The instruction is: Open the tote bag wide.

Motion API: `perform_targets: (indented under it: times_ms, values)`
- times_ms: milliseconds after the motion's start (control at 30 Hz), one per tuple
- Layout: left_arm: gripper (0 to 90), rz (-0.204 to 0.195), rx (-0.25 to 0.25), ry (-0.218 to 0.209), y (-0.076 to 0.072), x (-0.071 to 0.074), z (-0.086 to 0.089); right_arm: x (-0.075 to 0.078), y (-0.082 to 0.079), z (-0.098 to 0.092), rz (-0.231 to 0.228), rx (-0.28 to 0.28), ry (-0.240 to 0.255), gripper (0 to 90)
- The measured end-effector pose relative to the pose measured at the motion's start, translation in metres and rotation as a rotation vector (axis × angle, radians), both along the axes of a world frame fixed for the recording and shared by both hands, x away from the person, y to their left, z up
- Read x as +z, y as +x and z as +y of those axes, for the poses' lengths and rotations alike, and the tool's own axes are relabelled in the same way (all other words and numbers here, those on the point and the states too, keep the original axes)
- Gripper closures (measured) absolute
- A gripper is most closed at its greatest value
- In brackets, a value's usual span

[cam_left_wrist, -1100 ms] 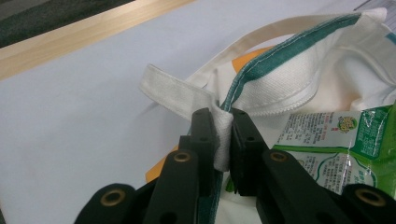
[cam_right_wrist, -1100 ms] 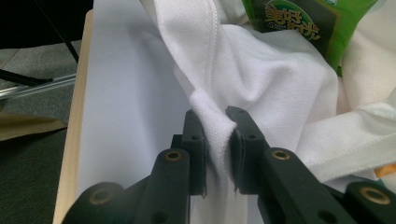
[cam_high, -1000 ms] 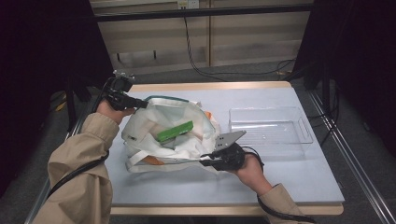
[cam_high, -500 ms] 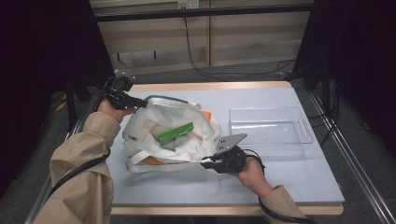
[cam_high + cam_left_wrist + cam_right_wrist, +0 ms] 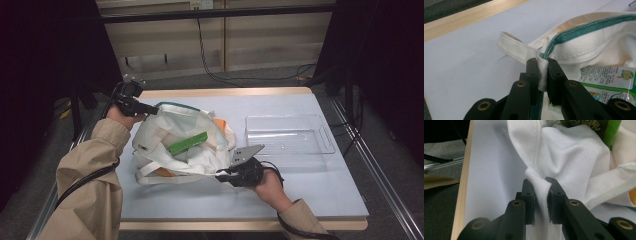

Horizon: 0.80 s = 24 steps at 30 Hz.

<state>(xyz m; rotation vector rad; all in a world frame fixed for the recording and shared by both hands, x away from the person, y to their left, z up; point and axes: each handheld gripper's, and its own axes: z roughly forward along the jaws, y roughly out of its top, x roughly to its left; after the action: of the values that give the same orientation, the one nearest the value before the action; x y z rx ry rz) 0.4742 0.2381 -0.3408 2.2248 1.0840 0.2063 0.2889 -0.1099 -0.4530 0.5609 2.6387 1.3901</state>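
White cloth bag (image 5: 185, 140) lies on the table's (image 5: 310, 190) left half. Left gripper (image 5: 543, 65) clamps its green-trimmed rim; right gripper (image 5: 541, 185) clamps a fold of its near edge. Inside, a green packet (image 5: 188, 143) bears print too small to read. Clear tray (image 5: 289, 134) sits beside.

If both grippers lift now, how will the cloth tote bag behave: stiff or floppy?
Probably floppy: the tote bag already lies crumpled, and its fabric bunches where the right gripper pinches it. It would likely sag between that grip and the left gripper on the rim. The green packet inside may slide.
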Motion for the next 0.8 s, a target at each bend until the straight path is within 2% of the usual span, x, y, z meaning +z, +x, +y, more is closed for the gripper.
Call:
perform_targets:
  times_ms: [400, 467, 800]
  values:
    - [81.6, 0.009, 0.024, -0.007, 0.010, -0.006, 0.001, -0.003, -0.001, 0.002, 0.006, 0.011, -0.009, 78.5]
    - [81.6, 0.016, 0.027, -0.018, 0.012, -0.007, 0.001, -0.004, -0.001, 0.002, 0.006, 0.010, -0.008, 78.5]
    - [81.6, 0.019, 0.031, -0.004, 0.019, -0.012, 0.000, -0.005, -0.001, 0.002, 0.012, 0.012, -0.005, 78.4]
